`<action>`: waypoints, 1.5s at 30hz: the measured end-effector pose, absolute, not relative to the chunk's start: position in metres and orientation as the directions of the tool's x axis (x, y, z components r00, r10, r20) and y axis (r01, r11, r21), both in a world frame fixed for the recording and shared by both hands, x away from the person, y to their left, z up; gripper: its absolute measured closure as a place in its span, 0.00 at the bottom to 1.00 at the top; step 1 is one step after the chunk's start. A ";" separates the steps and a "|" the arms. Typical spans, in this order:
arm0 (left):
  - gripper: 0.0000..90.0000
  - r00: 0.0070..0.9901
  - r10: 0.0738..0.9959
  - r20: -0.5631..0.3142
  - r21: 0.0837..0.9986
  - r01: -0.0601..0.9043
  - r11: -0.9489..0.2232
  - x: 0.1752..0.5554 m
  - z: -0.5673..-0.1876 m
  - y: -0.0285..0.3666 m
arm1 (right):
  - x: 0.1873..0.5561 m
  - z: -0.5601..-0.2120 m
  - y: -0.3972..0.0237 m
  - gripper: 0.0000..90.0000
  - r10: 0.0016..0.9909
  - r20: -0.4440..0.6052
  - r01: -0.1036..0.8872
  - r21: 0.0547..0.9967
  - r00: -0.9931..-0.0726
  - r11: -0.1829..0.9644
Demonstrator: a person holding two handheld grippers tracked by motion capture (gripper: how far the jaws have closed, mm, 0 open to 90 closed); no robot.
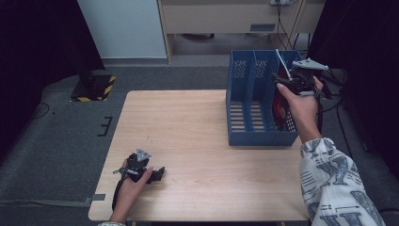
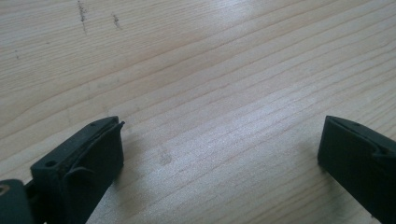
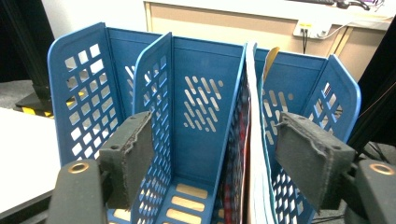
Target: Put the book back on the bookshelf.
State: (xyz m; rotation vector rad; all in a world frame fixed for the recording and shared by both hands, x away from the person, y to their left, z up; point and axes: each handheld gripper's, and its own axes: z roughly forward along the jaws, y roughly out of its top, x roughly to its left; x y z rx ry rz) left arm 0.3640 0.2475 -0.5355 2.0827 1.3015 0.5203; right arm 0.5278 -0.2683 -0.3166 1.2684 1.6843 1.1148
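The person's right hand holds the right gripper up at the far right end of the bench, just over the blue file rack that stands there. The rack has three upright compartments with slotted walls. A book with a red cover stands on edge in the rightmost compartment, leaning against the divider, its white page edges facing up toward the gripper. In the right gripper view the jaws stand released, one on each side of the book's top edge, with clear space between the pads and the pages; nothing is pinched. The other two compartments hold nothing I can see.

Near the front left corner of the bench, the left hand rests the left gripper on the wood. In the left gripper view its jaws are spread wide, with bare woodgrain between them. The two grippers are well apart, at opposite ends of the bench.
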 end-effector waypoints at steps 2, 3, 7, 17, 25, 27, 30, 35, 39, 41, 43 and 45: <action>0.00 0.437 0.900 0.005 0.683 0.655 -0.322 0.364 -0.536 0.247 | 0.527 -0.316 -0.268 0.28 0.969 -0.051 0.323 0.938 -0.241 0.129; 0.00 0.436 0.900 0.005 0.684 0.655 -0.321 0.364 -0.536 0.247 | 0.527 -0.316 -0.268 0.26 0.968 -0.048 0.322 0.938 -0.244 0.128; 0.00 0.437 0.900 0.005 0.683 0.655 -0.322 0.364 -0.536 0.247 | 0.528 -0.317 -0.269 0.22 0.965 -0.046 0.328 0.935 -0.257 0.132; 0.00 0.437 0.899 0.004 0.684 0.655 -0.322 0.364 -0.536 0.247 | 0.521 -0.322 -0.273 0.15 0.965 -0.048 0.309 0.942 -0.259 0.129; 0.00 0.437 0.899 0.004 0.684 0.655 -0.321 0.364 -0.536 0.247 | 0.513 -0.327 -0.281 0.08 0.963 -0.040 0.298 0.947 -0.266 0.122; 0.00 0.437 0.900 0.004 0.684 0.655 -0.321 0.364 -0.536 0.247 | 0.511 -0.328 -0.282 0.07 0.962 -0.040 0.295 0.948 -0.272 0.122; 0.00 0.438 0.899 0.004 0.684 0.654 -0.322 0.364 -0.536 0.247 | 0.507 -0.331 -0.283 0.07 0.959 -0.043 0.300 0.945 -0.279 0.129; 0.00 0.438 0.899 0.004 0.685 0.654 -0.321 0.364 -0.536 0.247 | 0.502 -0.335 -0.284 0.07 0.956 -0.060 0.304 0.941 -0.287 0.150; 0.00 0.438 0.899 0.004 0.685 0.654 -0.321 0.364 -0.536 0.247 | 0.497 -0.337 -0.284 0.06 0.954 -0.064 0.306 0.939 -0.294 0.157; 0.00 0.438 0.899 0.004 0.685 0.654 -0.321 0.364 -0.536 0.246 | 0.494 -0.338 -0.284 0.06 0.952 -0.089 0.301 0.937 -0.291 0.180; 0.00 0.438 0.899 0.004 0.685 0.654 -0.321 0.364 -0.536 0.246 | 0.492 -0.339 -0.284 0.06 0.951 -0.099 0.300 0.935 -0.292 0.189; 0.00 0.437 0.899 0.004 0.685 0.654 -0.321 0.364 -0.536 0.246 | 0.490 -0.340 -0.285 0.06 0.951 -0.099 0.302 0.934 -0.294 0.191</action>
